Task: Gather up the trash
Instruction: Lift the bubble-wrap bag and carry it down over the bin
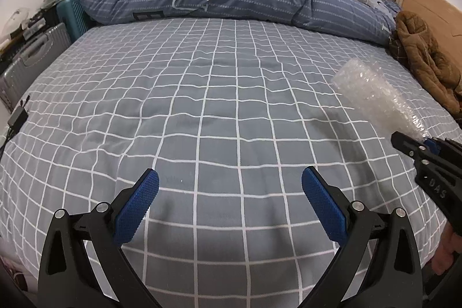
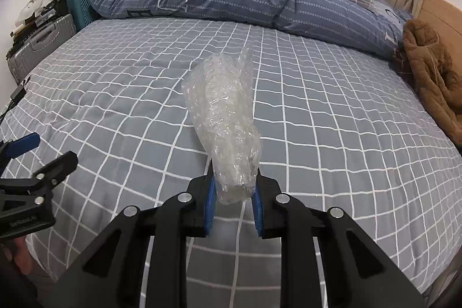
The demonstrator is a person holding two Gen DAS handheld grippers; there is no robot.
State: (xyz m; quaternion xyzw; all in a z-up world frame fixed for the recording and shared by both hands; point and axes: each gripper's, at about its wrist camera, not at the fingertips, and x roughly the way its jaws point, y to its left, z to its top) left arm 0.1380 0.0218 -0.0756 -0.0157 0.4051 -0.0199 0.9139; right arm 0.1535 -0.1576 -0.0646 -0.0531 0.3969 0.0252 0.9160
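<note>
clear crumpled bubble wrap [image 2: 228,132] roll, pinched at its near end, raised above bed [image 2: 332,120].

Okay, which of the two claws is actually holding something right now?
The right claw: its blue pads pinch a roll of clear bubble wrap above the checked bedsheet. The left claw stands wide open, empty.

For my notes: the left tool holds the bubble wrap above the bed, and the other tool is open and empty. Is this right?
One mistake: the right tool holds the bubble wrap, as the right wrist view shows. The open, empty one is the left tool. The wrap is above the bed.
</note>
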